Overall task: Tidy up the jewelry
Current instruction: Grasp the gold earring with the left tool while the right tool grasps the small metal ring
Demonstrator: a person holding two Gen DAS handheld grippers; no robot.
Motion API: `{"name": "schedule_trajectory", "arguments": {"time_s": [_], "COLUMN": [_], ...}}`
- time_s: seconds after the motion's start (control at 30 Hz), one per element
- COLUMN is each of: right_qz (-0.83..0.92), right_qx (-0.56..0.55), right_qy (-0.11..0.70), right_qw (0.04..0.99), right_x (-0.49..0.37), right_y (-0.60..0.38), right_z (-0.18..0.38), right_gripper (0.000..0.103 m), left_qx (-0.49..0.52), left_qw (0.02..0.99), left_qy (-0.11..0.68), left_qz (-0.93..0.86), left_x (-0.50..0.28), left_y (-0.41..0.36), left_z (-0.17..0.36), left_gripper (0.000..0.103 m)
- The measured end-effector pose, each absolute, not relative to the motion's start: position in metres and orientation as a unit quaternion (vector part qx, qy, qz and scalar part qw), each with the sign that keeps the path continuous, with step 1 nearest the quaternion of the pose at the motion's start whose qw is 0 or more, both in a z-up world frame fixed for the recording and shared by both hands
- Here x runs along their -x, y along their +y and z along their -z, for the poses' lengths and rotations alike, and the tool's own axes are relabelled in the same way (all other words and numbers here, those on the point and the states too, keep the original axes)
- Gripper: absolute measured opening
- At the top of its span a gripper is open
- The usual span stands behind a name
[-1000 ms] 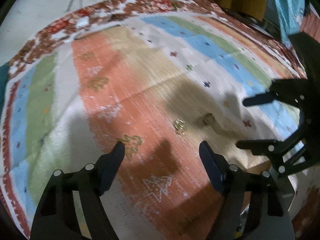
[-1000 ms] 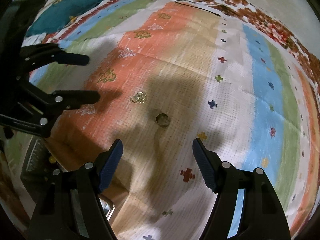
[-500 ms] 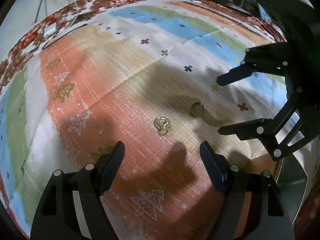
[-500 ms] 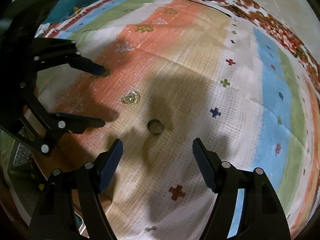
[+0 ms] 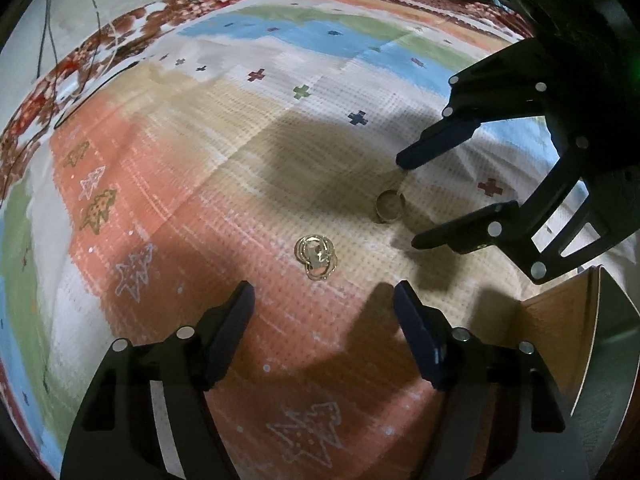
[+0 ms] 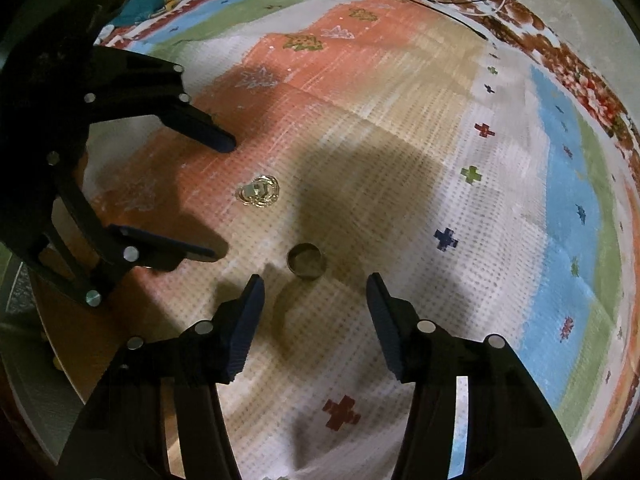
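Right now the small plain gold band ring [image 6: 306, 266] stands on the colourful striped cloth [image 5: 168, 208], on a tan patch in the middle of the scene. Just to its left lies a little bunch of thin gold hoop rings [image 5: 316, 255], at the edge of the orange stripe. The two are near each other but apart.

Neither piece has been picked up yet. Both sit loose on the cloth, so I think the tidying of these two is only starting. At the near right of the left wrist view is a brown wooden box with a grey edge [image 5: 560, 344]. It may be where the jewelry goes, but I cannot see inside it.

The right gripper [image 6: 316, 312] points steeply down, with the band ring just beyond its tips. Its jaws have just been closing, yet they are apart and nothing is between them. It looks set to go for the band ring.

The left gripper [image 5: 322, 320] also tips down, with the bunch of hoops just beyond its tips. Its jaws have just closed a little but stand wide apart, and they hold nothing. The two grippers are side by side, close together.
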State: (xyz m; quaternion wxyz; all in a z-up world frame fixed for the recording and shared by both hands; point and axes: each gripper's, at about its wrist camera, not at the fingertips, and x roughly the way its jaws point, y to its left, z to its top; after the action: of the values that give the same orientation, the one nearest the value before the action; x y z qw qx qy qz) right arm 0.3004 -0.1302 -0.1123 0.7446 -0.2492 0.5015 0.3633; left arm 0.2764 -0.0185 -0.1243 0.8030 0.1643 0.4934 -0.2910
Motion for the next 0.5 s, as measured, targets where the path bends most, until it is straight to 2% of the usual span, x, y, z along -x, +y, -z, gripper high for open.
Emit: {"name": "schedule_trajectory", "arguments": {"time_s": [0.2, 0.5], "right_qz": [-0.373, -0.371], "right_qx": [0.257, 0.252], "right_qy": [0.496, 0.496], "right_qw": [0.741, 0.743], "right_x": [-0.2991, -0.3041], "right_y": [-0.1257, -0.1254], "right_z": [0.1161, 0.1174], "right_gripper": [0.049, 0.038], "left_qx": [-0.167, -0.177], "left_qw": [0.804, 0.808], "left_qy": [0.488, 0.476], "left_qz": [0.296, 0.299], "left_x": [-0.2829, -0.2866], "left_y": [-0.022, -0.0235], "left_z": [0.1259, 0.1269], "left_gripper": [0.065, 0.047]}}
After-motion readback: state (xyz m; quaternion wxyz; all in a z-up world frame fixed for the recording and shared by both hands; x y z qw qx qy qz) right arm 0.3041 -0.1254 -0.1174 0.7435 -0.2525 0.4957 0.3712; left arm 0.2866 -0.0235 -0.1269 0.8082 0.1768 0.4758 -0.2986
